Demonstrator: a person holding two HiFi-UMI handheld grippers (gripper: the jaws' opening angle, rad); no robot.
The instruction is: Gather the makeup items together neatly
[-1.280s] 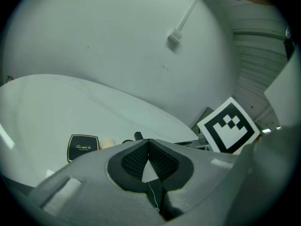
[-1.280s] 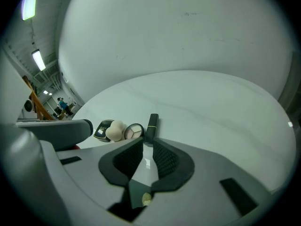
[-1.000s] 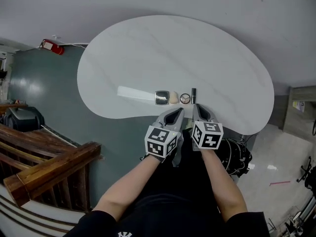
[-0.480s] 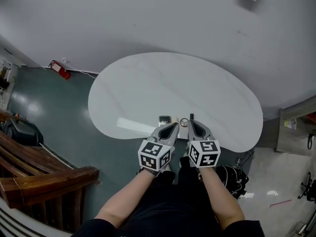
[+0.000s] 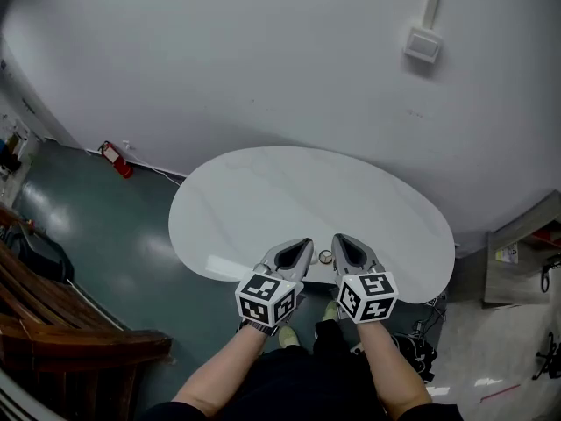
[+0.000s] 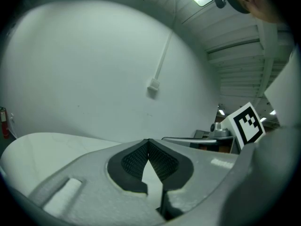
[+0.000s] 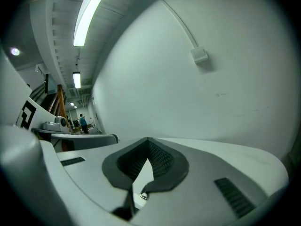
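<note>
Makeup items show only as one small round silver-rimmed piece at the near edge of the white kidney-shaped surface, between the left gripper and right gripper, both held above it, jaws closed and empty; pale wall behind.

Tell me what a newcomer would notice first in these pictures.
First, the left gripper and right gripper with their black-and-white marker cubes, side by side low in the head view, both shut on nothing. Beyond them, a white bean-shaped table stands by the pale wall, a red fire extinguisher on the floor to its left.
</note>
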